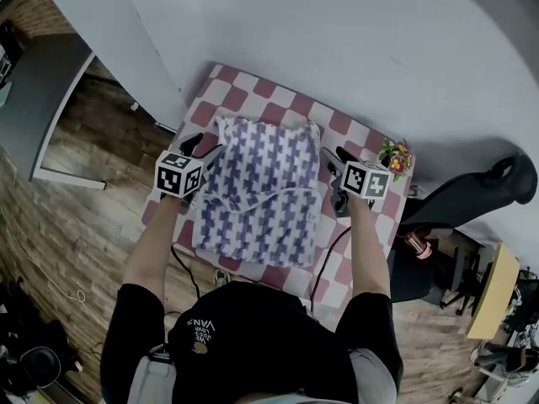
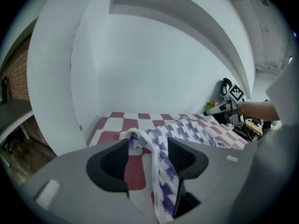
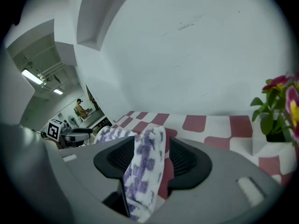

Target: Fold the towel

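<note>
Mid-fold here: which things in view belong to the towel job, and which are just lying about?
Job:
- towel, lying on the checked table
- left gripper and right gripper, both open, each with a towel edge loose between its jaws

Lying about:
- flowers at the table's corner
- black chair
- cable at the near edge

White towel (image 1: 261, 192) with a purple check pattern lies mid-desk (image 1: 354, 133); doubled over, the upper layer nearer the front edge; cloth raised at both sides.
</note>
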`<state>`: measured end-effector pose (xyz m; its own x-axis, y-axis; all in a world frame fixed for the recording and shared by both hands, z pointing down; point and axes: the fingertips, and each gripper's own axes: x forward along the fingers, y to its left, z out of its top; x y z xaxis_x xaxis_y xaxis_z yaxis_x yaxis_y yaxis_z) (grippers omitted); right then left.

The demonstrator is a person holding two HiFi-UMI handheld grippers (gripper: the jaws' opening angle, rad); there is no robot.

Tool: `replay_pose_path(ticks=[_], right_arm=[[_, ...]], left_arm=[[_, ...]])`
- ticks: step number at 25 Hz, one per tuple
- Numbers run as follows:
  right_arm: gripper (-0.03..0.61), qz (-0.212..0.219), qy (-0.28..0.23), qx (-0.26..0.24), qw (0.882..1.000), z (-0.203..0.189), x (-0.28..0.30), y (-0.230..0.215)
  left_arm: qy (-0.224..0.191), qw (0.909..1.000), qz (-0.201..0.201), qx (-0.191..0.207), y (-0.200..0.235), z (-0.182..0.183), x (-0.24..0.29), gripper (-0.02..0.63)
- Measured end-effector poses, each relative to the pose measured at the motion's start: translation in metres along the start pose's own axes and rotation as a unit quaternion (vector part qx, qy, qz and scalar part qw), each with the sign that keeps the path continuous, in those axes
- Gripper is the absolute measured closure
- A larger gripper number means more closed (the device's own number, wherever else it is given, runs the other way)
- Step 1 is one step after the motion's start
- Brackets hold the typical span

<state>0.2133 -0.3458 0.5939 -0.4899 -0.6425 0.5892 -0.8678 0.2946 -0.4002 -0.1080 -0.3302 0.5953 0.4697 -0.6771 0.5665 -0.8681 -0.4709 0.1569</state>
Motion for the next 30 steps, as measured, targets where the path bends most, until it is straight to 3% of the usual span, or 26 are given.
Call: replay_pose_path(ticks=[7,12,14,16,19,21,25,30], right_arm=[[0.356,-0.011,0.021,0.013,1.0,0.028,0.065,-0.019],[0.357,-0.009,0.048,0.032,0.998,0.026,0.097,-0.027],[0.375,-0.002,0.066,0.03,0.997,0.017,0.103,-0.025],[0.447,0.011,0.08,0.025,0.996,0.009,0.103,-0.021],[0.518,0.036,0.081,0.019,0.996,0.005,0.092,-0.012],[0.527,0.038,0.059,0.006,0.998,0.012,0.078,-0.008],[0.532,0.016,-0.019,-0.025,0.999,0.047,0.045,-0.006],[0.534,-0.031,-0.138,-0.055,0.988,0.084,-0.002,-0.01]], left_arm=[[-0.004,0.9941,0.044,-0.099,0.037,0.018,0.049,0.374],[0.029,0.9863,0.017,-0.161,0.038,0.012,0.073,0.379],[0.052,0.9847,-0.001,-0.166,0.033,0.004,0.077,0.459],[0.065,0.9847,-0.013,-0.161,0.031,0.0,0.078,0.583],[0.065,0.9833,-0.044,-0.164,0.023,0.001,0.073,0.591],[0.04,0.9852,-0.062,-0.155,0.018,0.011,0.065,0.592],[-0.044,0.9912,-0.06,-0.11,0.02,0.052,0.045,0.592],[-0.161,0.9841,-0.061,-0.045,0.017,0.093,0.016,0.592]])
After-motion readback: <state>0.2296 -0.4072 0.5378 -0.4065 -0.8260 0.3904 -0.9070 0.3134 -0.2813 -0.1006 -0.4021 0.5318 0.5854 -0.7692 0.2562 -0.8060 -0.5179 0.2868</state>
